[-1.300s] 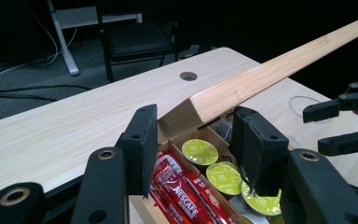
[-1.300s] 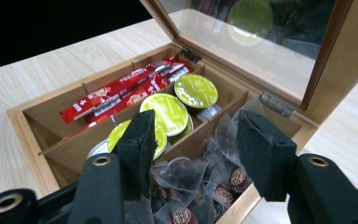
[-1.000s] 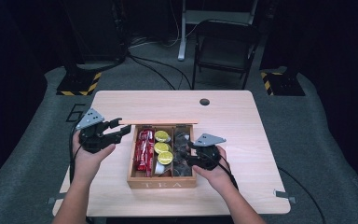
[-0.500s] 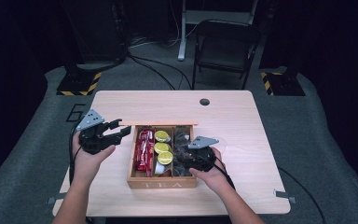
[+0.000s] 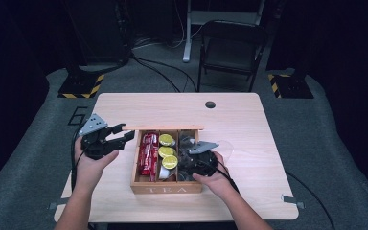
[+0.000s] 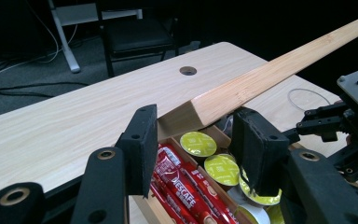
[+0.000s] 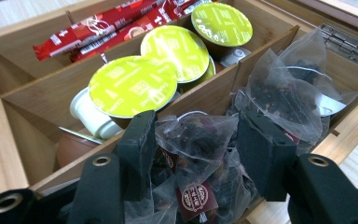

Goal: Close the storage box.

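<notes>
My right gripper (image 7: 193, 144) has dropped from the tea box's (image 5: 166, 189) right edge into its right compartment, jaws spread around a pyramid tea bag (image 7: 196, 140) but not yet clamped, while my left gripper (image 6: 196, 144), jaws apart, straddles the raised lid's (image 6: 261, 79) corner.

A light wooden table (image 5: 249, 120) carries an open wooden tea box (image 5: 165, 183).

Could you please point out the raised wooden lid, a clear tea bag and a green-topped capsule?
Raised wooden lid (image 6: 261, 77), left gripper view, its long edge.
Clear tea bag (image 7: 198, 140), right gripper view, its middle.
Green-topped capsule (image 7: 133, 86), right gripper view, its foil top.
</notes>
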